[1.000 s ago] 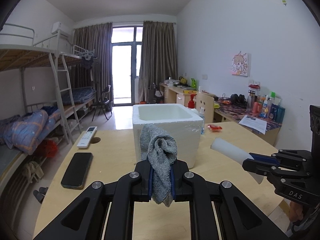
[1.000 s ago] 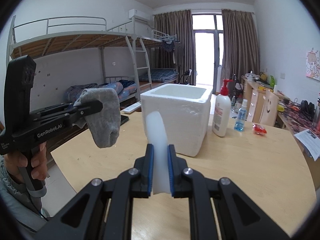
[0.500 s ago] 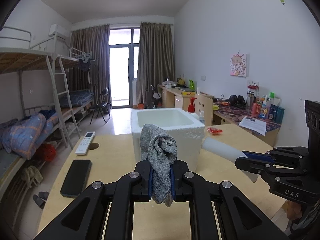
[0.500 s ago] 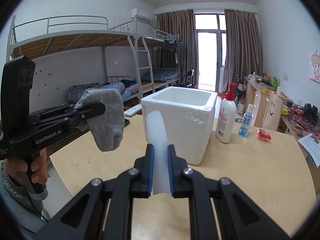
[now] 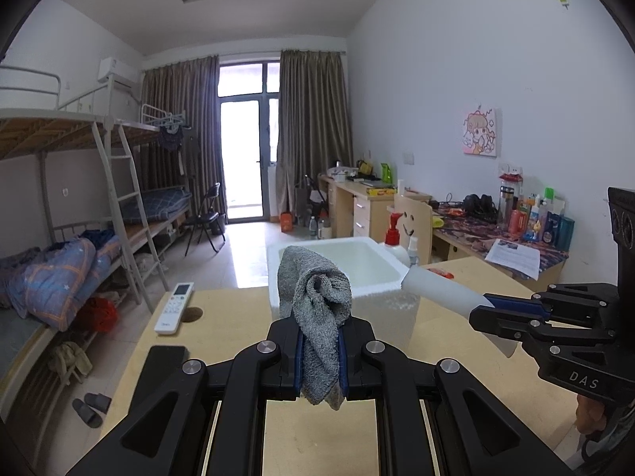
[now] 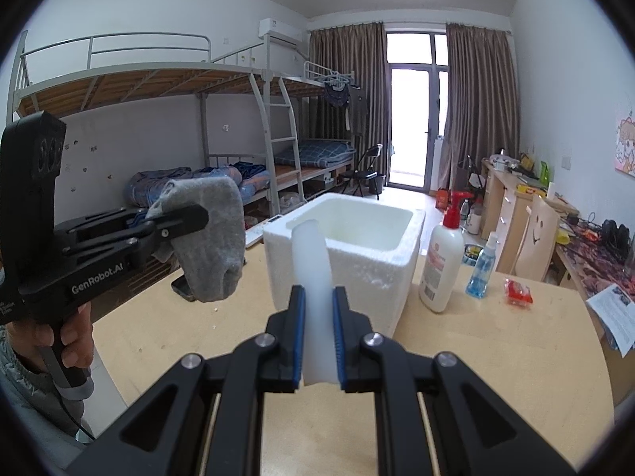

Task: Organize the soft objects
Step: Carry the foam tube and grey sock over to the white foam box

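Note:
A white foam box [image 5: 357,277] [image 6: 357,254] stands open-topped on the wooden table [image 5: 317,428]. My left gripper [image 5: 319,357] [image 6: 186,218] is shut on a crumpled grey sock [image 5: 315,309] [image 6: 212,238], held in the air just short of the box's near wall. My right gripper [image 6: 319,337] [image 5: 492,313] is shut on a white foam strip [image 6: 313,277] [image 5: 440,291], whose free end reaches up to the box's rim. Both grippers hang above the table, side by side in front of the box.
A black phone [image 5: 162,369] and a white remote [image 5: 174,309] lie on the table's left. A pump bottle [image 6: 440,269], a blue spray bottle [image 6: 482,265] and a red packet [image 6: 518,291] stand right of the box. Papers [image 6: 613,313] lie at the right edge.
Both grippers have risen and come closer to the box with their loads still gripped; the box's inside now shows more from above.

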A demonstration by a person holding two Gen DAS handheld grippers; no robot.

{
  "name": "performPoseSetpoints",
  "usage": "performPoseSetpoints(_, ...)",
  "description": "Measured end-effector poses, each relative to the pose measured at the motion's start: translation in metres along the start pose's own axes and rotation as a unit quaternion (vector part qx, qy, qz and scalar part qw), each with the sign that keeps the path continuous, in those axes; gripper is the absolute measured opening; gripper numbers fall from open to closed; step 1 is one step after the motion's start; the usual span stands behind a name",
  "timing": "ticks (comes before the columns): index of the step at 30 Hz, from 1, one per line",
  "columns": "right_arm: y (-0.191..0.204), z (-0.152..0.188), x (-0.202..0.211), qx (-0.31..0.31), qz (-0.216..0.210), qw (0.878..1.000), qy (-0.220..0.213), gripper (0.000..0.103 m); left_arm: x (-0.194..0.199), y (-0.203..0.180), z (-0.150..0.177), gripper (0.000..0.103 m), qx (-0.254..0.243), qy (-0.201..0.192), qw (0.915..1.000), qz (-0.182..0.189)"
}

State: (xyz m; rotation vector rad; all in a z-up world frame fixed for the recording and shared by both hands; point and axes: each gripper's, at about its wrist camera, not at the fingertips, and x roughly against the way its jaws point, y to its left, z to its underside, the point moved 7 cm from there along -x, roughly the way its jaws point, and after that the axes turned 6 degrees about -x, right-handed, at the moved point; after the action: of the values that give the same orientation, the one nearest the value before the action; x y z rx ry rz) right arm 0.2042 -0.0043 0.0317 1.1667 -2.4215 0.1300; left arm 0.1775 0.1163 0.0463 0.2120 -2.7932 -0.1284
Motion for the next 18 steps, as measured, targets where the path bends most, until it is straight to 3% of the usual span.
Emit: performPoseSetpoints(18, -0.027, -0.043, -0.034, 0.003, 0.024, 1.0, 0.005, 0.016, -0.045, 0.022, -0.029, 0.014, 0.006, 0.008, 0.9998, -0.017)
